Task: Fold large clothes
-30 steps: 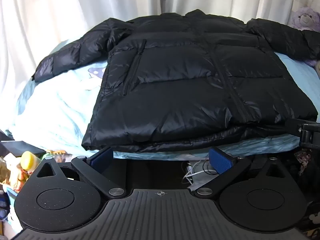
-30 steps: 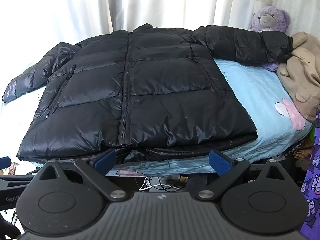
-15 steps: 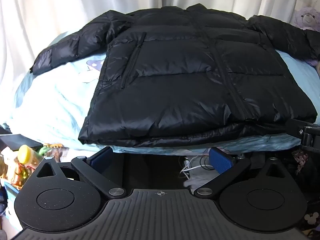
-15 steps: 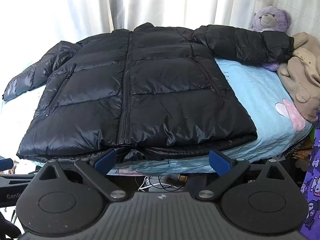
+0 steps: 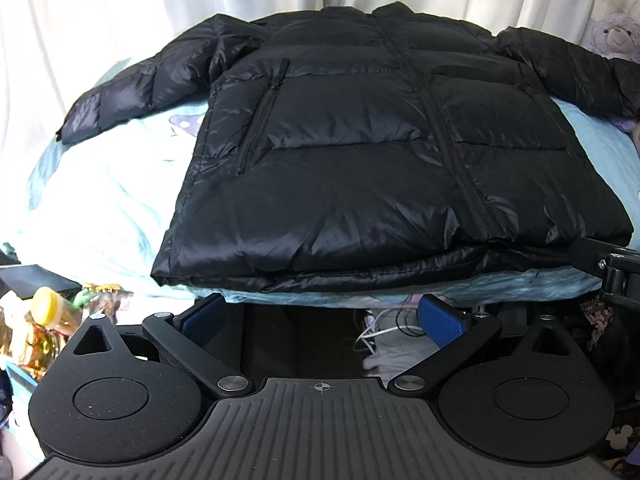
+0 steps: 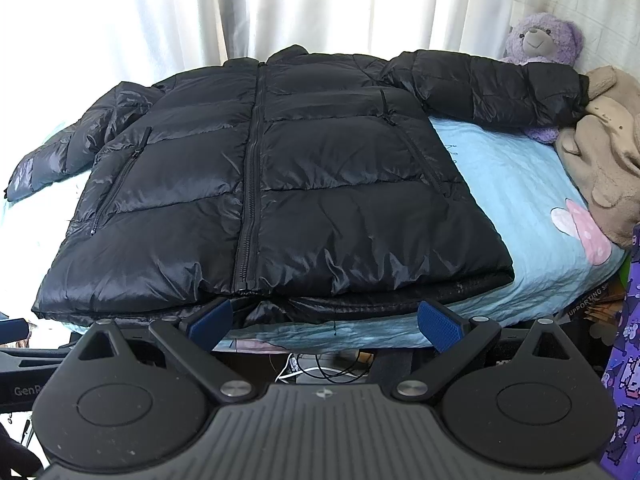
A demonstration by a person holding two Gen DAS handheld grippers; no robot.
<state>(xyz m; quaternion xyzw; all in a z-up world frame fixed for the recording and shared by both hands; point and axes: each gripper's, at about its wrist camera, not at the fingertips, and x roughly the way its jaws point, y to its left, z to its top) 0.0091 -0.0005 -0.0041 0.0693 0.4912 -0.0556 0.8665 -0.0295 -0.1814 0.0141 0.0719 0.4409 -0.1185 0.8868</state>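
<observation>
A black puffer jacket (image 5: pixel 380 152) lies flat and zipped on a light blue bed (image 5: pixel 100 200), front up, both sleeves spread out sideways. It also shows in the right wrist view (image 6: pixel 280 184). My left gripper (image 5: pixel 320 318) is open and empty, just below the bed's near edge under the jacket's hem. My right gripper (image 6: pixel 324 322) is open and empty, at the hem near the zipper's bottom end, apart from the cloth.
A purple teddy bear (image 6: pixel 540 40) and a beige plush toy (image 6: pixel 604 152) sit at the bed's far right by the right sleeve. White curtains (image 6: pixel 280 8) hang behind. Cables (image 5: pixel 384 328) lie under the bed. Clutter with a yellow-capped bottle (image 5: pixel 48 304) is at the lower left.
The left wrist view has shifted a little left and lower, so the jacket's hem sits higher in the frame. The right gripper has barely moved. Both stay open.
</observation>
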